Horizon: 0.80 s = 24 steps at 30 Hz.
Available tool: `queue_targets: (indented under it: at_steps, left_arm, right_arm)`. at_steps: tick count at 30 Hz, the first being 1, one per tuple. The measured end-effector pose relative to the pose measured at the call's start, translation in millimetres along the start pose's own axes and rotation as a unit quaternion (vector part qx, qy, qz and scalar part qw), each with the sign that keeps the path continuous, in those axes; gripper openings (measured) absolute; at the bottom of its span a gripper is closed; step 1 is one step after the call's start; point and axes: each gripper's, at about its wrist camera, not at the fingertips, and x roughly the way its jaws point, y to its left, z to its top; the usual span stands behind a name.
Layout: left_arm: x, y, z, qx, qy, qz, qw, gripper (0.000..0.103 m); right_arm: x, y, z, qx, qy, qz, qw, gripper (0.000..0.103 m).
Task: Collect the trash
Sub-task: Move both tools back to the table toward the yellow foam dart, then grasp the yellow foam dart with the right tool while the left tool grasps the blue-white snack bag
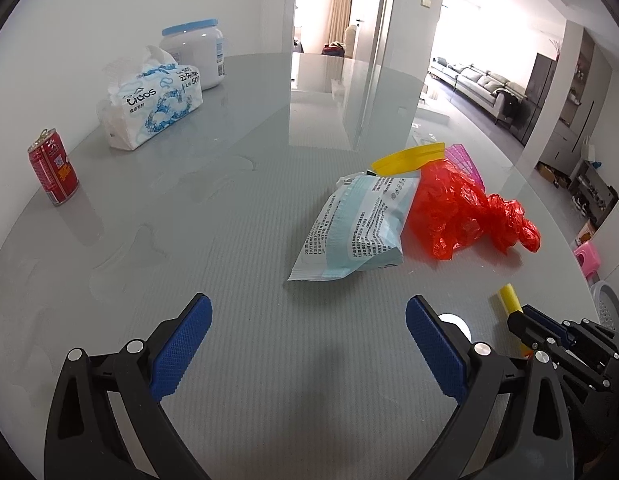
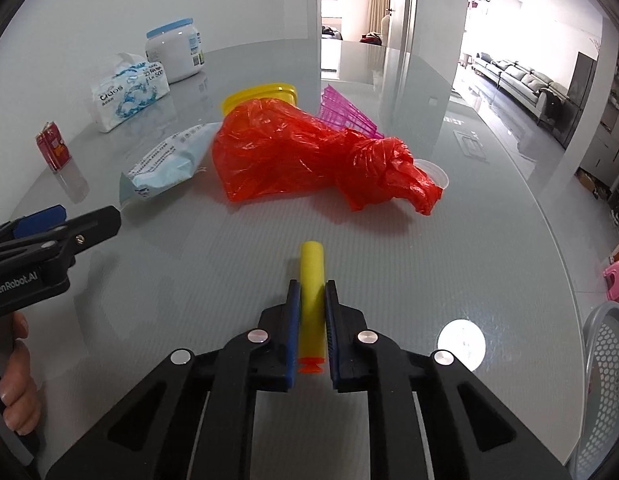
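On the grey glass table, seen from the right wrist, a red can stands upright at ten o'clock near the table's left edge. Further back at eleven o'clock a tissue pack lies just in front of a white jar with a blue lid. Just right of the can, a pale blue packet lies flat, its far end touching a crumpled red plastic bag that fills the middle at twelve o'clock. Behind the bag a yellow tub and a pink mesh piece show, and a clear cup pokes out from under the bag's knotted right end at one o'clock.

The left gripper hangs over bare table with its blue pads wide apart and nothing between them; the packet lies beyond it at twelve o'clock.

The right gripper is narrow, its pads pressed on both sides of a yellow foam dart with an orange tip; the dart's yellow end points away toward the bag, well apart from it. A white basket with a perforated wall stands off the table at four o'clock, and a pink stool shows on the floor at three o'clock.
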Motion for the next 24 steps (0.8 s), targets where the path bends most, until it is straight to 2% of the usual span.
queue_targets:
  at_steps: [4, 11, 24]
  left_arm:
    - [-1, -3, 3, 0.007, 0.0, -0.003, 1.0, 0.096]
    - [3, -14, 18, 0.02, 0.001, -0.012, 0.9997, 0.096]
    - [52, -27, 38, 0.035, 0.037, -0.004, 0.9987, 0.093]
  right_arm:
    - [-8, -14, -3, 0.041, -0.015, 0.034, 0.998, 0.012]
    - [-16, -23, -8, 0.068, -0.032, 0.058, 0.995, 0.012]
    - [-21, -37, -12, 0.1, -0.044, 0.091, 0.99, 0.012]
